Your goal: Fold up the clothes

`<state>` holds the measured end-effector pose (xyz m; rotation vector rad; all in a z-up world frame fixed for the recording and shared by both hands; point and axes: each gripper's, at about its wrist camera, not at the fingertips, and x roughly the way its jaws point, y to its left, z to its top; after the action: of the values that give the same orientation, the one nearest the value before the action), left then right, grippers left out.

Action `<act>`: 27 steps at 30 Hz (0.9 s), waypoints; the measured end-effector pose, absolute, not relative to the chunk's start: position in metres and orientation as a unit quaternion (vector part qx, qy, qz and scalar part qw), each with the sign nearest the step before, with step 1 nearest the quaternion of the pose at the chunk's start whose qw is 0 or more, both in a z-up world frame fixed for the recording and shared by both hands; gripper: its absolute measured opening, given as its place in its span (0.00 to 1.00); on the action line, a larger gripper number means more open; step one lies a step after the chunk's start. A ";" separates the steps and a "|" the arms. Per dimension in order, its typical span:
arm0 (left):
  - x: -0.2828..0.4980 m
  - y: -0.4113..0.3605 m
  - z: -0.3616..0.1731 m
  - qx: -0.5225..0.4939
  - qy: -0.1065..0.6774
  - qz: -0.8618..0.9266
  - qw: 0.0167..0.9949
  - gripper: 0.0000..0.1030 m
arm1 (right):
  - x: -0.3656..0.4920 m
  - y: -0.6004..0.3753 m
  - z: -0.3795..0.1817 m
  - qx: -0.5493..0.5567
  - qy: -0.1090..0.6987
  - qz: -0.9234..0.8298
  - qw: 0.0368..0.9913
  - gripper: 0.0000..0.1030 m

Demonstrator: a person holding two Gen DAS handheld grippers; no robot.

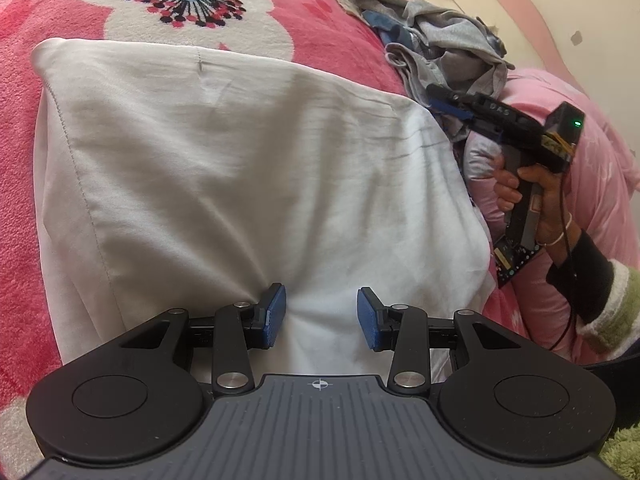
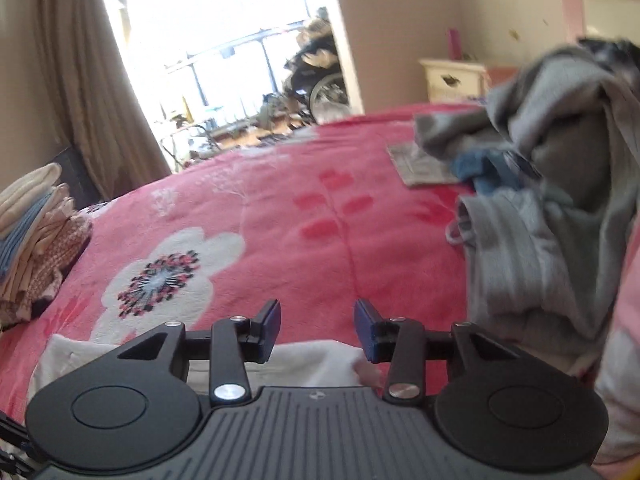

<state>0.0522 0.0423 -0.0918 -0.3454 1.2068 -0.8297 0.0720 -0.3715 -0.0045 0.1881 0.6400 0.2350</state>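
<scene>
Left view: the left claw (image 1: pixel 321 317) is open over a white cloth (image 1: pixel 240 152) lying flat on the pink bed (image 1: pixel 24 92). Right view: the right claw (image 2: pixel 317 327) is open, holding nothing, near a grey clothes pile (image 2: pixel 560 208).

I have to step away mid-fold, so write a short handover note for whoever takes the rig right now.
Left gripper: open, hovering low over the white garment, nothing pinched.
Right gripper: open and empty, above the garment's far edge, facing the unfolded grey pile.
White garment lies folded flat on the pink floral blanket.
A stack of folded clothes sits at the bed's left edge.
Left to do: finish or move the white piece, then fold the grey pile.
</scene>
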 end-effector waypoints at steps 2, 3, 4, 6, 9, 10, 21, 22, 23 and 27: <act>0.052 0.042 -0.091 -0.158 0.548 -0.374 0.731 0.38 | 0.077 -0.362 -0.014 0.081 0.337 0.118 0.930 0.38; 0.052 0.041 -0.091 -0.158 0.548 -0.373 0.732 0.38 | 0.081 -0.360 -0.023 0.075 0.358 0.113 0.924 0.37; 0.051 0.041 -0.091 -0.157 0.547 -0.372 0.733 0.38 | 0.085 -0.360 -0.034 0.068 0.376 0.101 0.919 0.37; 0.051 0.040 -0.090 -0.155 0.544 -0.371 0.736 0.38 | 0.087 -0.365 -0.051 0.059 0.397 0.078 0.912 0.23; 0.049 0.039 -0.089 -0.152 0.540 -0.367 0.742 0.38 | 0.078 -0.374 -0.040 0.067 0.378 0.063 0.921 0.25; 0.049 0.038 -0.089 -0.150 0.538 -0.365 0.745 0.38 | 0.072 -0.375 -0.032 0.065 0.365 0.064 0.926 0.25; 0.033 0.035 -0.050 -0.122 0.483 -0.373 0.782 0.40 | 0.008 -0.330 0.020 -0.076 0.400 0.194 0.893 0.24; 0.031 0.033 -0.050 -0.116 0.482 -0.372 0.785 0.40 | 0.006 -0.324 0.008 -0.086 0.414 0.187 0.887 0.24; 0.029 0.031 -0.052 -0.111 0.485 -0.368 0.785 0.40 | 0.008 -0.323 -0.007 -0.090 0.436 0.172 0.879 0.24; 0.019 0.024 -0.080 -0.076 0.504 -0.344 0.789 0.39 | 0.005 -0.334 -0.030 -0.064 0.457 0.131 0.877 0.23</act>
<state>0.0191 0.0242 -0.0800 -0.1630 1.0853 -0.7411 0.0045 -0.3340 -0.0304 -0.1326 0.9538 0.2725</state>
